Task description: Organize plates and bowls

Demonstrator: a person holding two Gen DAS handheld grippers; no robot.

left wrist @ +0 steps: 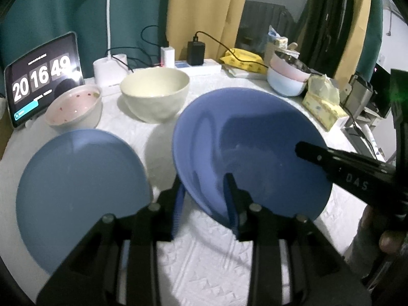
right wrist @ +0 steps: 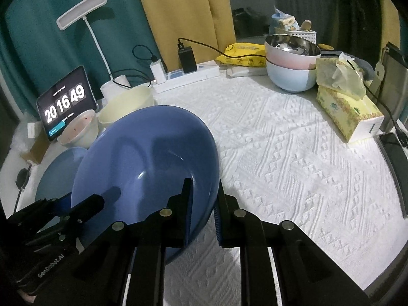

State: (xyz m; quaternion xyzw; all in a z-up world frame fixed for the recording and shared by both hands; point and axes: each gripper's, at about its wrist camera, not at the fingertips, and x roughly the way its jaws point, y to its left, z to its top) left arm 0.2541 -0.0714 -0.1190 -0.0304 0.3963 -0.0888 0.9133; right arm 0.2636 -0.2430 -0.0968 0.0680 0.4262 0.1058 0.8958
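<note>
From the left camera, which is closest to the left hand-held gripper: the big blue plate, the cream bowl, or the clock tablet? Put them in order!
1. Big blue plate: its rim sits between the left hand-held gripper's fingers.
2. Cream bowl: behind, mid-table.
3. Clock tablet: far back left.

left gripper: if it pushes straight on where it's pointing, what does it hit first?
The dark blue plate: its rim already sits between the jaws of the left gripper, so going on meets more of the tilted plate. Beyond that probably the cream bowl, though depth is unclear.
</note>
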